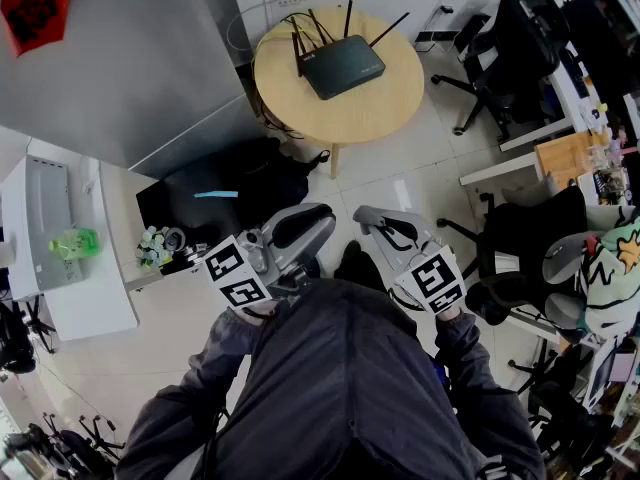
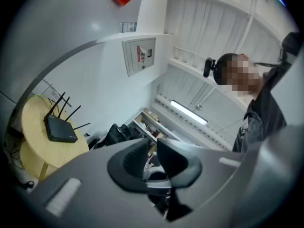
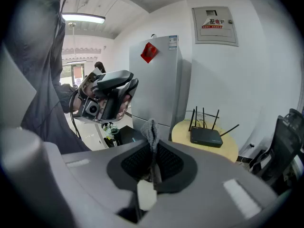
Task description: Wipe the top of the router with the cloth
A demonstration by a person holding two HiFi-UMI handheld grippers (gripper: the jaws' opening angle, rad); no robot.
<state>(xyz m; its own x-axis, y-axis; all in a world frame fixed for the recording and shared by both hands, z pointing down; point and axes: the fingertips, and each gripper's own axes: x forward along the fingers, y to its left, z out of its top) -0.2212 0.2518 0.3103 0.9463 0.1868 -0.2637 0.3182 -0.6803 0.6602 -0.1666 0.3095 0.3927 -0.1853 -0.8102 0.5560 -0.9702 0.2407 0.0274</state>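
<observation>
"Could anything be read there?"

"On the white metal wall box (image 3: 224,36), a small label (image 3: 212,22) bore red characters that looked like '配电'. The print beneath was too small."

"And the red paper square (image 3: 149,52) on the tall grey fridge (image 3: 156,91)?"

"One dark character, too blurred to read. The blue-and-white sticker (image 3: 173,42) above it was illegible too."

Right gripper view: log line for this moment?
wipe: not begun | right gripper: shut on cloth | left gripper: open, empty | router: on round table
</observation>
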